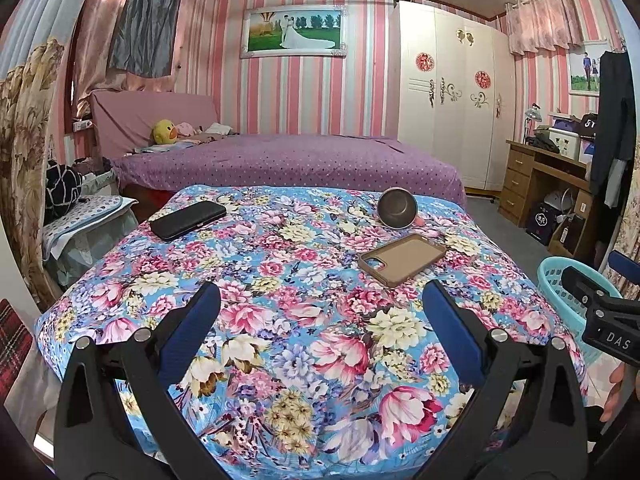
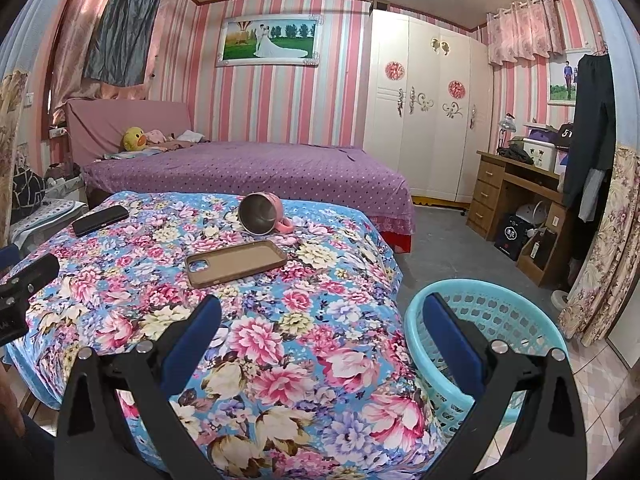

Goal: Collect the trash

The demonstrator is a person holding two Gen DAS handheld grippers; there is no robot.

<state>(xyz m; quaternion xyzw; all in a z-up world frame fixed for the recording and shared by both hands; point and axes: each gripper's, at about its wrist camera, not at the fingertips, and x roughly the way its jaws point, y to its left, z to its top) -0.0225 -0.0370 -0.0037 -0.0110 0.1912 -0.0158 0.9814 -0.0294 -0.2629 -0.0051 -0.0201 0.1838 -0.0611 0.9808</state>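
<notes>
**Clerk:** While both pairs hang idle, log the left wrist view first. Left tongs (image 1: 320, 316): spread wide, nothing between the blue pads. Landmark: brown phone case (image 1: 401, 258), lying flat on the flowered cloth (image 1: 280, 320).

**Checker:** Items relative to the case?

**Clerk:** Tipped metal cup (image 1: 397, 208), just beyond it, mouth toward the camera. Black phone (image 1: 188, 220), well off to its left. Turquoise basket (image 1: 560, 292), to its right, past the cloth's edge, partly behind the right tongs (image 1: 600, 300).

**Checker:** Right wrist view?

**Clerk:** Right tongs (image 2: 320, 328): also spread, empty. Case (image 2: 236, 263) ahead, left of centre; cup (image 2: 262, 219), pink outside with a handle, just behind it; phone (image 2: 100, 220) far left. Basket (image 2: 496, 344) stands on the floor beside the counter, right of the case, directly under the right pad; I see nothing inside, though the bottom is partly hidden.

**Checker:** Step in hand?

**Clerk:** By my judgement, the start: nothing gripped, nothing binned. No obvious rubbish shows; the empty case seems the likeliest candidate, uncertain. Next move calls for lowering one pair across the case's narrow width, closing, then carrying it right to the basket.

**Checker:** Surface and room?

**Clerk:** Cloth is soft and slightly humped, so flat items may need an edge lifted. Beyond the case: purple bed (image 2: 248, 168), white wardrobe (image 2: 424, 120), wooden desk (image 2: 516, 196), pink striped walls.
</notes>
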